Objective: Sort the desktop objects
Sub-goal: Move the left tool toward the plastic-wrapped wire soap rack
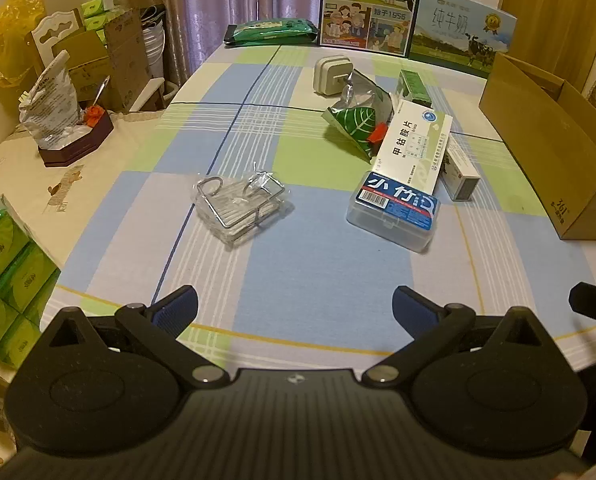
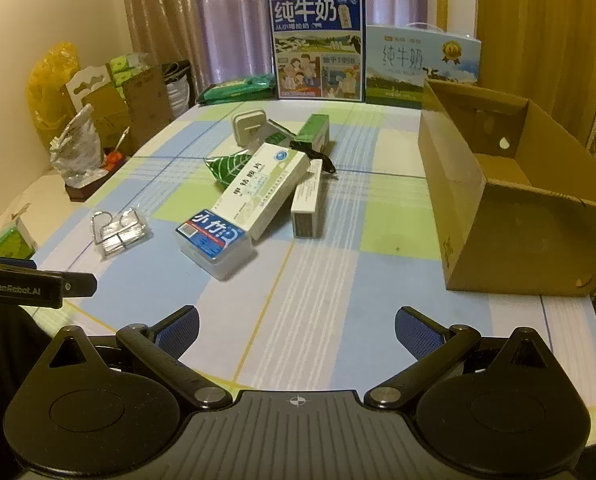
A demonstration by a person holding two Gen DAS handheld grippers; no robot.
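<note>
Both grippers – left gripper [image 1: 294, 304], right gripper [image 2: 296, 326] – spread wide and empty, hover short of the clutter; cardboard box [image 2: 498, 184] sits open beside it, ready for sorting

The tall milk carton [image 1: 372, 4] loses its top to the upper edge in the left wrist view. The cardboard box [image 1: 554, 140] is cut by the right edge there, its inside unseen. A small black object [image 2: 318, 156] lies partly behind the long white box [image 2: 264, 190]; what it is cannot be told. The white box's small print is unreadable.
</note>
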